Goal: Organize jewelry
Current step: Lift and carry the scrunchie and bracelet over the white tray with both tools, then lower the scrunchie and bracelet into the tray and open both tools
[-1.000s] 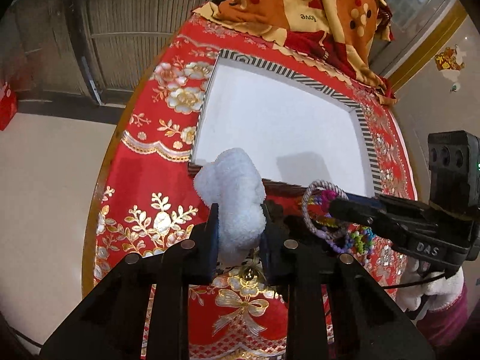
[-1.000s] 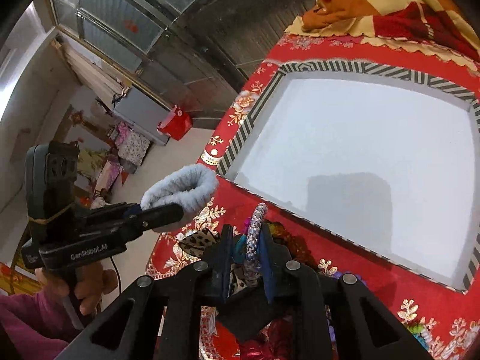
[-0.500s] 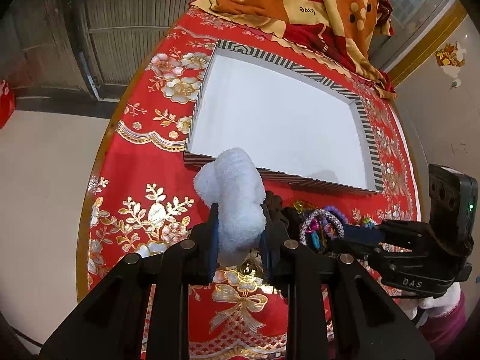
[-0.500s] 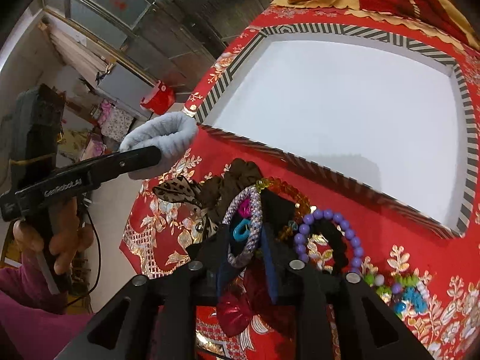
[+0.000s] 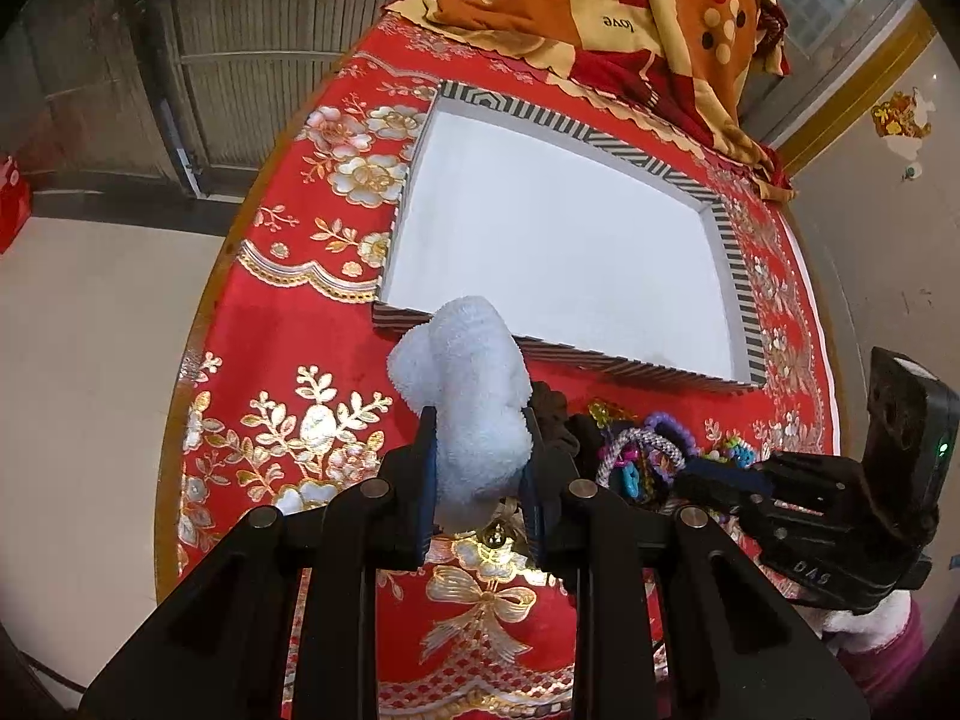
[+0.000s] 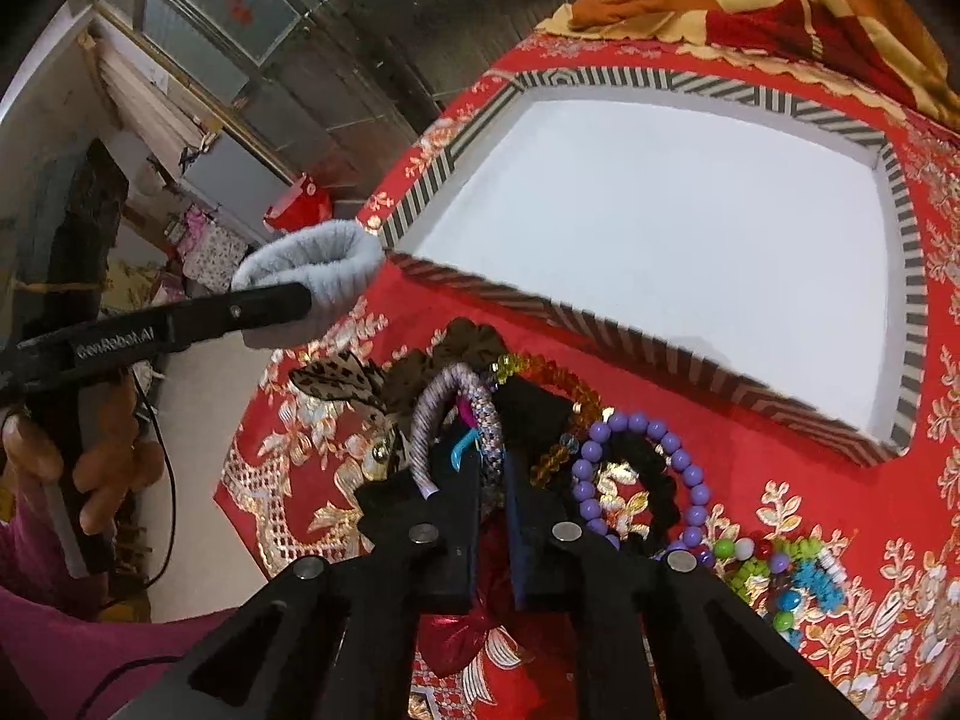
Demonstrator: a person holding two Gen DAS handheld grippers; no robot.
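Left gripper, seen in its own wrist view, held a fluffy white plush scrunchie squeezed between its two pads, the soft loop bulging up past the fingertips and hanging above the red and gold embroidered tablecloth. Beyond those fingertips lay the shallow white tray with a black-and-white striped rim, holding nothing as yet. To the right of this gripper, the right gripper was down in the heap of jewellery just short of the tray's near rim. Its jaws had just been closing and were clamped on a lilac and silver braided cord bracelet, which stood upright from the pads. Just right of those pads lay a purple round-bead bracelet and, further right, a cluster of small multicoloured beads. Judged by appearance, the scrunchie is light and compressible and tolerates a firm pinch anywhere on its loop; the cord bracelet is light, flexible and likely to snag neighbouring strands, so a hold across a single free section of cord suits it best.
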